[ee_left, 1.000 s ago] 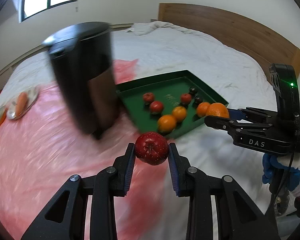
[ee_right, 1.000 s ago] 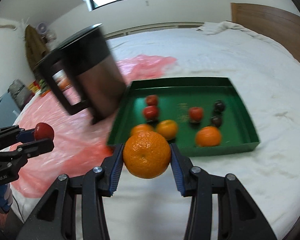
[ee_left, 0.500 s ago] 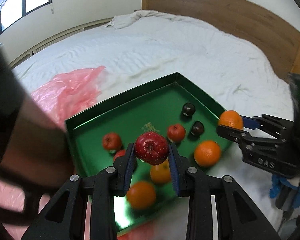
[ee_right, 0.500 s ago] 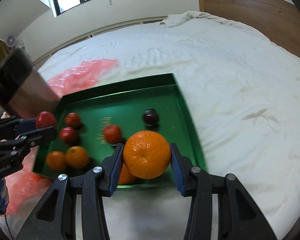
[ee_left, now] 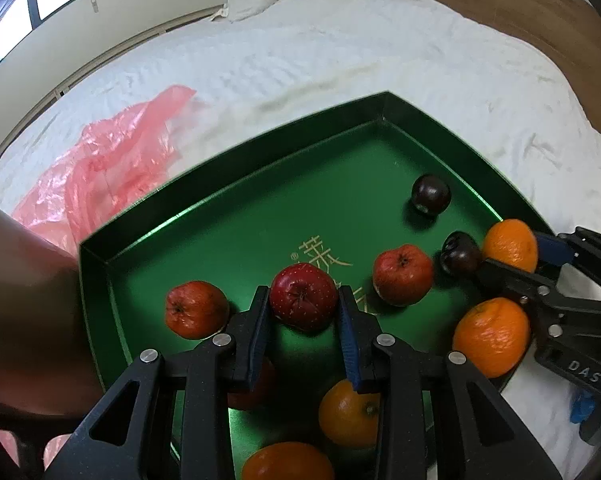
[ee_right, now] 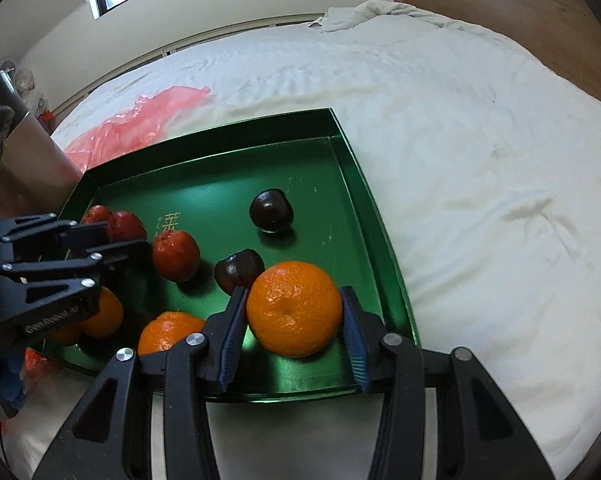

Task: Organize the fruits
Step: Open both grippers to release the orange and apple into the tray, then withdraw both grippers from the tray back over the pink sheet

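Note:
A green tray (ee_left: 236, 216) lies on the white bed and holds red apples, oranges and two dark plums. My left gripper (ee_left: 303, 312) is shut on a red apple (ee_left: 303, 300), held over the tray's near left part, beside another red apple (ee_left: 196, 309). My right gripper (ee_right: 294, 316) is shut on an orange (ee_right: 294, 307), held over the tray's (ee_right: 364, 184) near right corner, next to a dark plum (ee_right: 238, 270). Each gripper shows in the other's view: the right one (ee_left: 512, 258) and the left one (ee_right: 112, 236).
A pink plastic sheet (ee_left: 100, 168) lies on the bed left of the tray. A dark metal kettle (ee_right: 24, 168) stands close at the tray's left side. A wooden headboard (ee_right: 520, 12) runs along the far right. White bedding (ee_right: 480, 160) spreads to the right.
Both grippers have moved forward and down over the tray with their fruits still held. The kettle has slid to the left edge of view.

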{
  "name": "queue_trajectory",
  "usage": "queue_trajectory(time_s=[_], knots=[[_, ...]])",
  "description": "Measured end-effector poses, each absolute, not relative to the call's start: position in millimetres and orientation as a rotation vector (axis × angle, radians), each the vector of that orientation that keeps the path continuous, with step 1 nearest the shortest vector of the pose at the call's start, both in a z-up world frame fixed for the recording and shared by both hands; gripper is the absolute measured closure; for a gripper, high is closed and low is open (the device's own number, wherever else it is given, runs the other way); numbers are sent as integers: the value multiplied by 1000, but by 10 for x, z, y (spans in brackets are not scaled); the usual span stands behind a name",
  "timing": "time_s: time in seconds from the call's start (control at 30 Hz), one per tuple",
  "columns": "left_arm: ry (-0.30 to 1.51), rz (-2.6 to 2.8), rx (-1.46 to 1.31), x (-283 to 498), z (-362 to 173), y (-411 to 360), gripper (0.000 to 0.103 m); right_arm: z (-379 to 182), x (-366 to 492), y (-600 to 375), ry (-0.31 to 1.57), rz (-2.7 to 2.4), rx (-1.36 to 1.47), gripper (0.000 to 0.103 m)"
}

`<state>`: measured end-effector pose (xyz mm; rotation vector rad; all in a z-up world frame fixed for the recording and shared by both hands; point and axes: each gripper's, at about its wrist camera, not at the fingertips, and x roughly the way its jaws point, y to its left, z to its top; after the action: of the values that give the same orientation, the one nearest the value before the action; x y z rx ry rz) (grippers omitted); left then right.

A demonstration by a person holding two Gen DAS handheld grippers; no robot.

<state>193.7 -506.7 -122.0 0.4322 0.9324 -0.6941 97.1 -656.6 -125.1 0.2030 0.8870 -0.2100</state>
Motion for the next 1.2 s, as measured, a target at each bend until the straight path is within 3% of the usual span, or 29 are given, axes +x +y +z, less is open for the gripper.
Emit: queue_trajectory(time_s=[0.1, 0.2, 0.33, 0.5, 0.57, 0.87, 1.2], knots=[[926, -688, 451, 1915, -1231, -5093, 74, -1248, 968, -6570, 890, -217, 204, 29], [921, -676, 456, 1892, -1202, -5097, 65, -1236, 970, -6544, 894, -232, 188, 28], [890, -644, 451, 1867, -1112, -5064, 51, -1172, 974, -6524, 886, -236, 172, 10], [840, -634, 434, 1702, -891, -4946, 47, -1004, 911, -6479, 861, -241, 163, 6], [827, -638, 411, 1614, -797, -4862, 45, -916, 854, -6439, 849, -243, 159, 0], [756, -580, 347, 1096, -477, -4228, 32, -617, 515, -6006, 812, -199, 127, 0], [715, -491, 303, 662, -327, -3447, 26, -403, 153, -5194, 792, -105, 70, 0]])
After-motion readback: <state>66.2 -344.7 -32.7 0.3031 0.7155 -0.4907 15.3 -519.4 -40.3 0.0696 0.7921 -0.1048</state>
